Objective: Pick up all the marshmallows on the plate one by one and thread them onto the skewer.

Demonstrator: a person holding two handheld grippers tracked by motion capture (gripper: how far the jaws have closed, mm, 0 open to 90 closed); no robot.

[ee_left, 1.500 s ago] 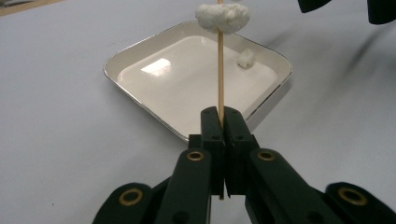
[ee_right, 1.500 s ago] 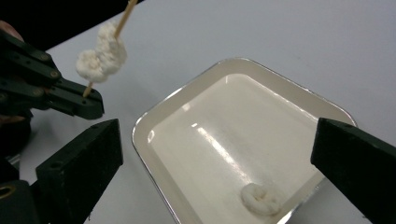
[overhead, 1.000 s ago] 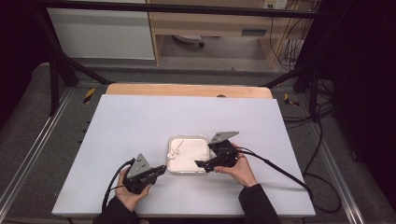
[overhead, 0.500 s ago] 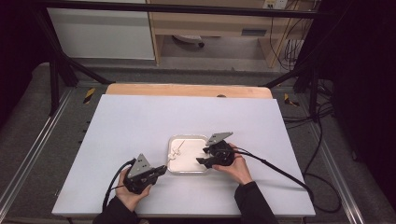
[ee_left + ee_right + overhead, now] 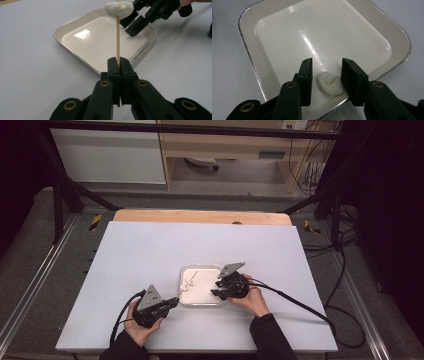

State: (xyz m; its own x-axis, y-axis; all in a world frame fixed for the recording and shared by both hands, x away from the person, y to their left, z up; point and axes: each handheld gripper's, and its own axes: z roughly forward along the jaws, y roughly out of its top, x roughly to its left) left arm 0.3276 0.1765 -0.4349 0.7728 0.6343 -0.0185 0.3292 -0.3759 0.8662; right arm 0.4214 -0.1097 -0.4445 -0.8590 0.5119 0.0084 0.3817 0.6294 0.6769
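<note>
A white tray (image 5: 205, 292) lies on the table between my two grippers. My left gripper (image 5: 119, 62) is shut on a thin wooden skewer (image 5: 117, 37), which reaches over the tray with a white lump (image 5: 119, 8) threaded near its far end. The high view shows that left gripper (image 5: 172, 304) at the tray's near left corner. My right gripper (image 5: 327, 65) reaches in from the tray's right side (image 5: 216, 289). Its jaws have just been closing around a second white lump (image 5: 329, 82) on the tray floor by the rim. The lump sits between the pads with a thin gap on one side.
The tray's shiny rim (image 5: 247, 37) stands low around the lump. The pale table (image 5: 150, 250) stretches wide behind and to both sides. A wooden strip (image 5: 200, 216) runs along its far edge. Black cables (image 5: 295, 300) trail from the grippers toward the near edge.
My right gripper has edged a little to the left, further over the tray. The left gripper and its skewer have kept still.
</note>
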